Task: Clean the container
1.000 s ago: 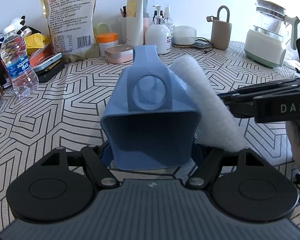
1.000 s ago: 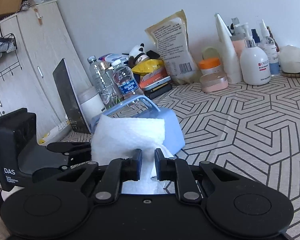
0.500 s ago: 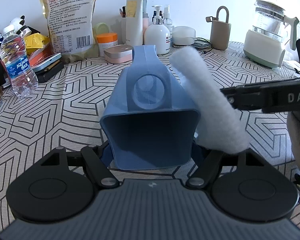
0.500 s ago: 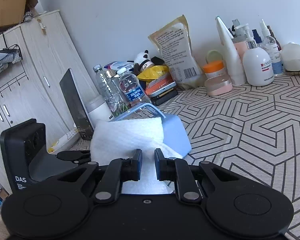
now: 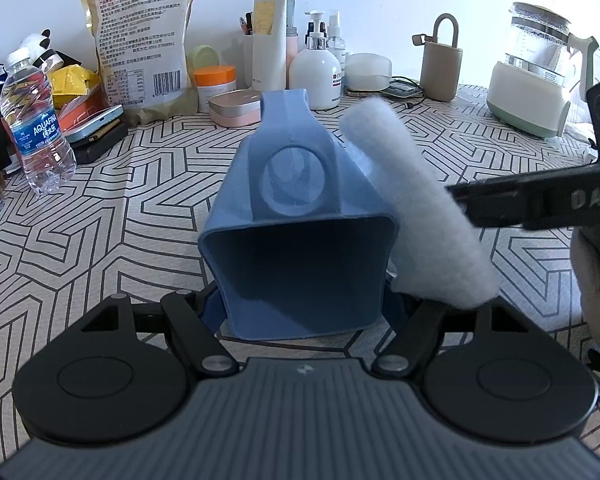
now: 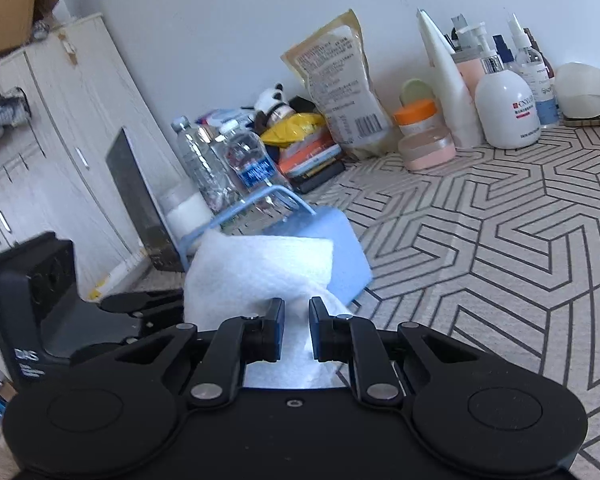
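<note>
A blue plastic container (image 5: 300, 236) lies on its side above the patterned tablecloth, its open mouth toward the left wrist camera and its handle pointing away. My left gripper (image 5: 304, 312) is shut on the container's near end, the fingertips hidden beside it. A white cleaning pad (image 5: 416, 204) rests against the container's right outer wall. My right gripper (image 6: 296, 328) is shut on that white pad (image 6: 260, 276), and in the right wrist view the blue container (image 6: 332, 248) shows behind the pad. The right gripper's body (image 5: 540, 204) reaches in from the right edge of the left wrist view.
Along the back wall stand a water bottle (image 5: 36, 124), a large food bag (image 5: 140, 40), an orange-lidded jar (image 5: 215, 84), a white pump bottle (image 5: 320, 76), a beige case (image 5: 442, 68) and a kettle (image 5: 536, 84). A gloved hand (image 5: 596, 280) is at the right. A white cabinet (image 6: 60, 140) stands left.
The white pad has tilted and slid up the container's right wall, and the right gripper has rolled a little. The container and the left gripper have stayed put.
</note>
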`<state>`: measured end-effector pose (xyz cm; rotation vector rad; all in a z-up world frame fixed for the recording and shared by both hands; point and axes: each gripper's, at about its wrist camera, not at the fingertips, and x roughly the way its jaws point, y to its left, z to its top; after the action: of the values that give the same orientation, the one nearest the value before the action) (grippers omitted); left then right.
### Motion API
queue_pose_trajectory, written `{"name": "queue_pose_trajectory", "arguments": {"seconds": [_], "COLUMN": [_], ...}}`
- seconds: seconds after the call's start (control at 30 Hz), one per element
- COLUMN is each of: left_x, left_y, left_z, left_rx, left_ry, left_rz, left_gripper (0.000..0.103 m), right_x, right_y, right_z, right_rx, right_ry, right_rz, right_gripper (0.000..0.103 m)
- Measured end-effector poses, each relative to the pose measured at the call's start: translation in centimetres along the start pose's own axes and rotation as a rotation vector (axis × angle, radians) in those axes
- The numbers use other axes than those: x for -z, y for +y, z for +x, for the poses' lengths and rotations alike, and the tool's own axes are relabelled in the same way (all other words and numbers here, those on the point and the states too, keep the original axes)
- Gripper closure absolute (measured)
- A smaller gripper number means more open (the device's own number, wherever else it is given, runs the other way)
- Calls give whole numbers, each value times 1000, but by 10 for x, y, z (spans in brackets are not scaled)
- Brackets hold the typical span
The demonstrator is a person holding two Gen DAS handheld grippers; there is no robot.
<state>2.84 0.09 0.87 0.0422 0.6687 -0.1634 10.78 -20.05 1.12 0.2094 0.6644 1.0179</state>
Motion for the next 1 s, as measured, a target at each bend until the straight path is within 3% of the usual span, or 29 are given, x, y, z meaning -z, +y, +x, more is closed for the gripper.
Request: {"name": "queue_pose_trajectory", "arguments": {"seconds": [0.17,0.6,0.73,1.0], "left_x": [0,-1,0,0], "left_y": [2,2,5,6], "left_z": [-1,-1,-2,-2], "left_rx": [6,-12,-3,-15], "left_ry": [-3,-1,-6,-5], "left_rz": [-10,-18,-37,-38], "left_gripper": [29,28,28,28], "right_x": [0,1,1,2], "right_y": [3,1,-2,-1], "right_z": [-4,6,-2,8], "right_rx": [-40,3,-127,-41], "right_ry": [-24,35,-15,33], "right_rz": [-6,4,57,55], "right_gripper": [85,85,85,85]}}
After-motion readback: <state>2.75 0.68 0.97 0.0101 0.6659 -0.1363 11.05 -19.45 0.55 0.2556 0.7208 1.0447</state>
